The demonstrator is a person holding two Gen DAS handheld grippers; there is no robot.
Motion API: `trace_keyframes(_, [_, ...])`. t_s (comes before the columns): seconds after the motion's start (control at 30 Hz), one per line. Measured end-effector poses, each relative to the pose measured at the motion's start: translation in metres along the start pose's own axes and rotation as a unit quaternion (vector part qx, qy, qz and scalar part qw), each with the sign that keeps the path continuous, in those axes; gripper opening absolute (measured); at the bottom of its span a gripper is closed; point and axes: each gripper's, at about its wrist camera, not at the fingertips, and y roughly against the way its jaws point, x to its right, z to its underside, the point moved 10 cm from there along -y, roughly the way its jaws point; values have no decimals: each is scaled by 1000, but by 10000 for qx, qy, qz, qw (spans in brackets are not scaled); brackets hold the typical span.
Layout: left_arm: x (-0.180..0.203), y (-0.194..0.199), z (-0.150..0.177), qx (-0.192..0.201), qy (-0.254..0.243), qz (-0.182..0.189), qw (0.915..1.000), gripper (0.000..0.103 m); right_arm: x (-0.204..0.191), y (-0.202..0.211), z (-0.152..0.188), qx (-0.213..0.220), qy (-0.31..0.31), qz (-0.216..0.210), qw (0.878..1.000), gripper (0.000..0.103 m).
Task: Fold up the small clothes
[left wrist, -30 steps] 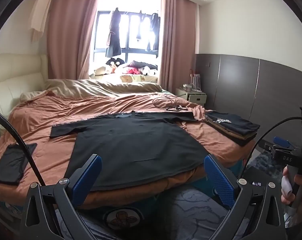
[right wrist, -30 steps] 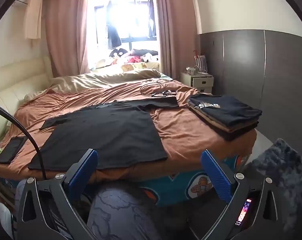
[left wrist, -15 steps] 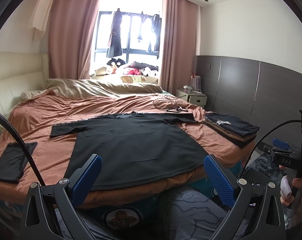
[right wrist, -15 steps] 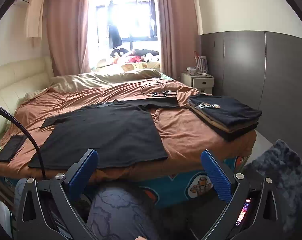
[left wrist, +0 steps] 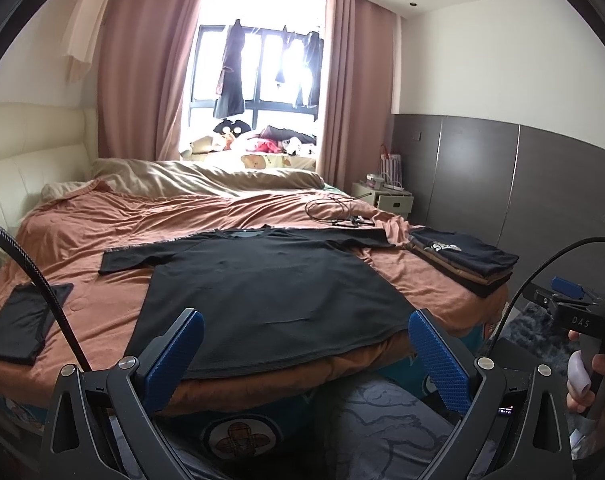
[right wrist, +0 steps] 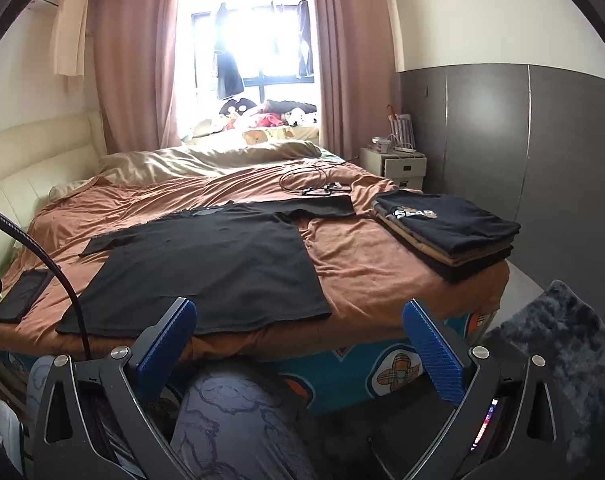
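A black T-shirt [left wrist: 262,288] lies spread flat on the bed [left wrist: 102,232], its hem at the near edge, just beyond the left gripper [left wrist: 302,356] and ahead-left of the right gripper [right wrist: 298,344]. Both grippers hang wide open before the bed, holding nothing. The one shirt's long axis runs from the near edge toward the far side, collar pointing away, sleeves out sideways. One stack of folded clothes [right wrist: 450,236] sits at the near right corner; one folded black piece [left wrist: 18,320] lies by the left edge.

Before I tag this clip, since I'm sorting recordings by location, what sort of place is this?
Most likely a home bedroom. A wide bed with a rumpled duvet fills the room, a small nightstand stands beside it, and curtains frame a window. A black T-shirt lies spread out beside a stack of folded clothes.
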Motion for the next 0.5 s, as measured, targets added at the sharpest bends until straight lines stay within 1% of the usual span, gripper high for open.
trace_keyframes(0.5, [0,4,1,2,-14,4,10000,103,2,1,3,-19,-25,-17,10000,103])
